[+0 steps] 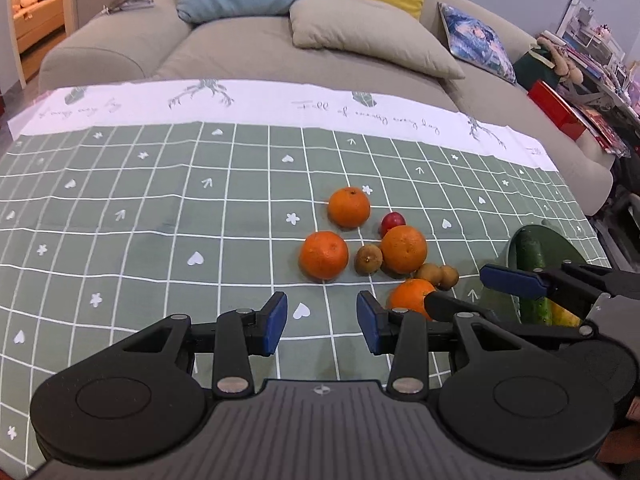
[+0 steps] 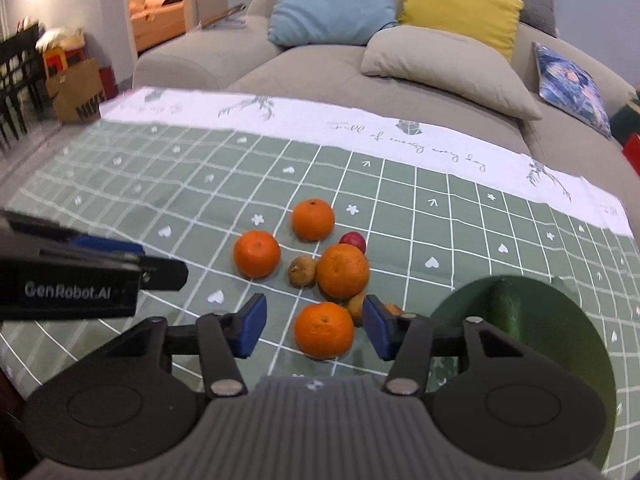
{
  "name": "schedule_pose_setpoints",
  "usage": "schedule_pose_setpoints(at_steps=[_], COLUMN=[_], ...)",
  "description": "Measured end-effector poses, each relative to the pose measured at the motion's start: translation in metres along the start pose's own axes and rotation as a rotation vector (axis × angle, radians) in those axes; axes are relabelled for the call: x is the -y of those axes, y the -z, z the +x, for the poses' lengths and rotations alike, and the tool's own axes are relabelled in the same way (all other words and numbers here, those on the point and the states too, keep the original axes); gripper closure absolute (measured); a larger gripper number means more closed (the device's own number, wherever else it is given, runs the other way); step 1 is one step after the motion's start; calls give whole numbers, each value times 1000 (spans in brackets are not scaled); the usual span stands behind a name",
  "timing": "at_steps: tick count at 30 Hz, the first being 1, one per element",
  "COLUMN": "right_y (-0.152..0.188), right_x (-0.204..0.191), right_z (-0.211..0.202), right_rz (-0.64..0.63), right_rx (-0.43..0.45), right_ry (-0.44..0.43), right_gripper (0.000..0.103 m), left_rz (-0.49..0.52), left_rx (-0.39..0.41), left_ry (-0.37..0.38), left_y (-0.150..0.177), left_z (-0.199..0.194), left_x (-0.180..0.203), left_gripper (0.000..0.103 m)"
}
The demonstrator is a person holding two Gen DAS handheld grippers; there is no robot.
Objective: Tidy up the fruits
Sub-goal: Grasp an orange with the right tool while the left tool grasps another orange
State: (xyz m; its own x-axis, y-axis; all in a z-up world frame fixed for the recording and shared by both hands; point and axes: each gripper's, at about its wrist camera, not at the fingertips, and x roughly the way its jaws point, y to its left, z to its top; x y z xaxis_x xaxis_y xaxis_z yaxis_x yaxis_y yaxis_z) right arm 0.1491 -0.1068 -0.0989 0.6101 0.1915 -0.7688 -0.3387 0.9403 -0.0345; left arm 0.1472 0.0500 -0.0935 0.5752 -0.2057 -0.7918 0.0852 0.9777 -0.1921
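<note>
Several oranges lie on the green checked cloth, with a small red fruit and brown kiwis among them. My left gripper is open and empty, just in front of the left orange. My right gripper is open, its jaws on either side of the nearest orange, apart from it. That orange shows in the left wrist view, partly hidden by the right gripper. A green bowl at the right holds a cucumber and something yellow.
A beige sofa with blue, yellow and beige cushions stands behind the table. The cloth's white border marks the far edge. Shelves with clutter stand at the right. The left gripper's body reaches into the right wrist view.
</note>
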Motion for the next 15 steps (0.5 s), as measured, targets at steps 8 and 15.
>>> schedule_pose_setpoints(at_steps=[8,15], right_y=[4,7], right_x=[-12,-15], right_z=[32,52], right_rz=[-107,-141], right_rx=[-83,-138], right_ry=[42,67], right_gripper=[56,61], left_rz=[37,127], left_rx=[-31,-43], left_ry=[5,12], left_y=[-3,-14], left_z=[19,43], left_x=[-3,0], left_gripper=[55,55])
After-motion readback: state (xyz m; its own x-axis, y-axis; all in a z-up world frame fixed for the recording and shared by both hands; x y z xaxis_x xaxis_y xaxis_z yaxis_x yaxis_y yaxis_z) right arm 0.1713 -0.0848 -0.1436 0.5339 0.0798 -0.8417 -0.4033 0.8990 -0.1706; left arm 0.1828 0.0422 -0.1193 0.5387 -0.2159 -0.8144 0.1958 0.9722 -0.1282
